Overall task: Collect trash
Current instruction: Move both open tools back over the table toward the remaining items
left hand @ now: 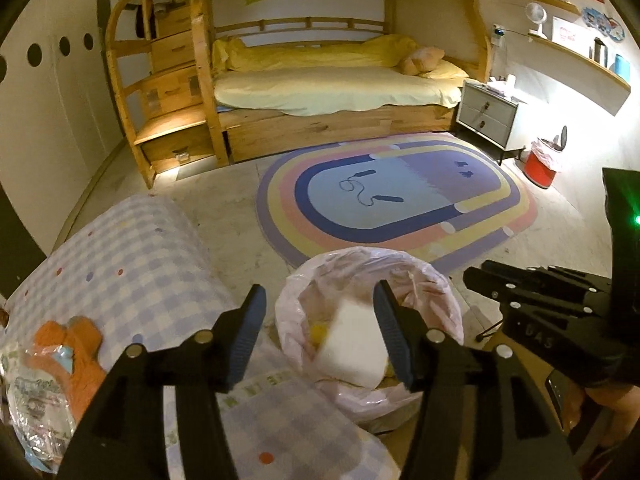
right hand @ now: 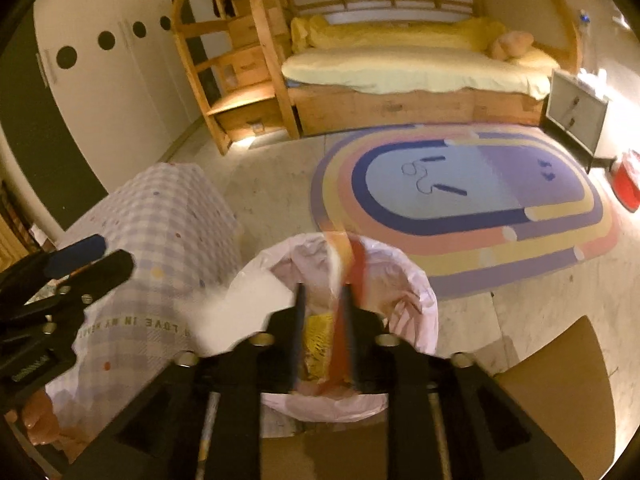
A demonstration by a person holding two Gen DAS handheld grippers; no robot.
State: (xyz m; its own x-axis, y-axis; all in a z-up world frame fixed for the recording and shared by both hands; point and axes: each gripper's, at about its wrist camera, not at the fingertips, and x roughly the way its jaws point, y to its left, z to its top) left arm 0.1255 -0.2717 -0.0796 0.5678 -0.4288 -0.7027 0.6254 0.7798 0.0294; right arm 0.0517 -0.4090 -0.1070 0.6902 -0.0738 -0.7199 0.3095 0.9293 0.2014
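the bin (left hand: 420, 280) mouth lies open from above, its pink liner (right hand: 412, 300) spread around the rim. a checked cloth (left hand: 132, 248) on the table crowds its left side, touching the liner. a chair (right hand: 560, 368) stands close on the right. inside the mouth, a white piece (left hand: 354, 344) and a red wrapper (right hand: 356, 280) take up part of the room. beyond the bin the floor (right hand: 272, 184) runs clear to the rug (left hand: 400, 200).
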